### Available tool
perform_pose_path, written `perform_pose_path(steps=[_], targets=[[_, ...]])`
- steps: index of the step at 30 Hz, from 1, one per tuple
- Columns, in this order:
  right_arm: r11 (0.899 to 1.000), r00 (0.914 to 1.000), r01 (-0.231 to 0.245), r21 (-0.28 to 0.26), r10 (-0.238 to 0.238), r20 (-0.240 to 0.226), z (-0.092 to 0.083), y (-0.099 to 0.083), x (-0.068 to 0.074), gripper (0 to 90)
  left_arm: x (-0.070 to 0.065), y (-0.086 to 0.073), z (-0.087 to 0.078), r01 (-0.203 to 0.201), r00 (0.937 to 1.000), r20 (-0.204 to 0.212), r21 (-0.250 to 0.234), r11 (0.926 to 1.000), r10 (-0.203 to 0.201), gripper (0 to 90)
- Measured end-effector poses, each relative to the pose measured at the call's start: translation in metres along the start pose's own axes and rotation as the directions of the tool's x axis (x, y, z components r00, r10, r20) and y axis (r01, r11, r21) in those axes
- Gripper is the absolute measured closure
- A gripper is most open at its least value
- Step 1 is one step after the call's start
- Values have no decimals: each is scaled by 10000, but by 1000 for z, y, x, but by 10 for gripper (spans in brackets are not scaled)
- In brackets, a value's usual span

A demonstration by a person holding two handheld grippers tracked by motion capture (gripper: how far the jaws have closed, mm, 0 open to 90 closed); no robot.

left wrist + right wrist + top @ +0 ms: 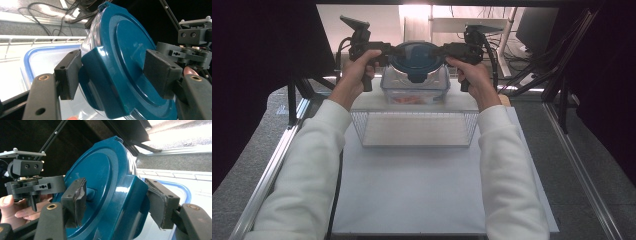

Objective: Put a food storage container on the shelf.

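Note:
A round blue lid (416, 59) with a clear rim hangs between my two grippers, just above a clear rectangular box (388, 89) that holds something orange. My left gripper (389, 51) grips the lid's left clip. In the left gripper view the blue lid (125, 47) stands tilted, one pad (68, 75) against its clip and the other on its top face. My right gripper (441, 50) holds the opposite clip. In the right gripper view the lid (100, 177) sits between both pads (75, 200). The box's blue-edged rim (27, 56) lies underneath.
A wire basket (362, 127) stands in front of the clear box on the white table top (412, 190). Metal rails run along both sides of the table. Cables and dark frame legs crowd the floor behind and to the right.

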State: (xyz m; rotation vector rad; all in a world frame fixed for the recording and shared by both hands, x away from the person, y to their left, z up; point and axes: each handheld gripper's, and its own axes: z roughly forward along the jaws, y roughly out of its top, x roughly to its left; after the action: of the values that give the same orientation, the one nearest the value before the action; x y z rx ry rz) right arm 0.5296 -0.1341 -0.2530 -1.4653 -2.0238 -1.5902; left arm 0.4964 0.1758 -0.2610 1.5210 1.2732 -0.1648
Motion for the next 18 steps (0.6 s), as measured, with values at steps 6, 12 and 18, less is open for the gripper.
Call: perform_pose_path(steps=[6, 12, 18], targets=[[9931, 9924, 1064, -498, -1030, 669, -4, -2, 9, 206, -6, -3, -7, -655, 9970, -431, -449, 9968, 635, 156], [9792, 9836, 1759, -1007, -1708, 575, -21, -12, 17, 142, -19, -14, -27, -1660, 9823, -1033, -950, 9815, 1561, 115], [9522, 9574, 2856, -1083, -2784, 770, -48, -34, 24, 149, -33, -41, -55, -2696, 9578, -1325, -1079, 9569, 2549, 122]])
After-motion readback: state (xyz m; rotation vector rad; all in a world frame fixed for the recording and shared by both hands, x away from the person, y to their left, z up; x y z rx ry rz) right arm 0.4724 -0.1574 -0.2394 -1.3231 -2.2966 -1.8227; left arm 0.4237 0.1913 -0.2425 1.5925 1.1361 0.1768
